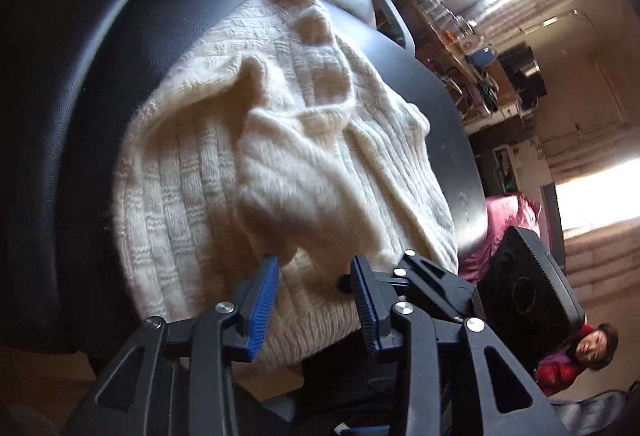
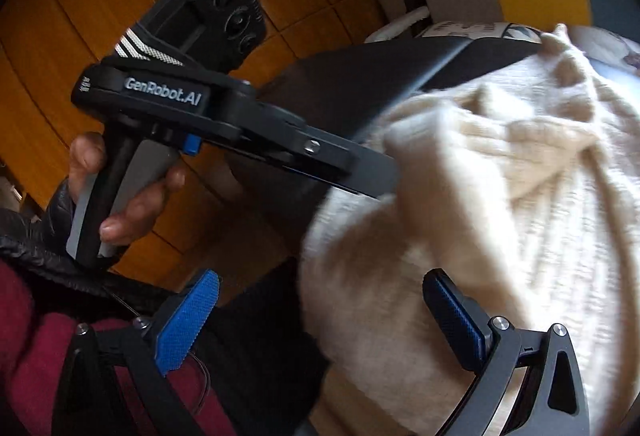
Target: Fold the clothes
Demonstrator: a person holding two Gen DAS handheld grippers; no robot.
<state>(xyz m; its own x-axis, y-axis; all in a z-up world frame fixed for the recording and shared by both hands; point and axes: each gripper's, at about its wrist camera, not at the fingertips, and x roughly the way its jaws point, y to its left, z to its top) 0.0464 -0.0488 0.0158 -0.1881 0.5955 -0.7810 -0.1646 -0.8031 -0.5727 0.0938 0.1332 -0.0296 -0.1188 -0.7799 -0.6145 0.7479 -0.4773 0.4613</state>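
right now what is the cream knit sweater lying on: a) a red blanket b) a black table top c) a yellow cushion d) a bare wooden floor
b: the cream knit sweater lies spread on the black table top, whose dark surface shows around it in the left wrist view.

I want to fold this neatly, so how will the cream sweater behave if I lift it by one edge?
The sweater will probably flop and sag: it already lies in soft folds on the black table. Its thick fuzzy knit suggests good grip, not slipping. Part hangs over the table edge, so it may slide off.
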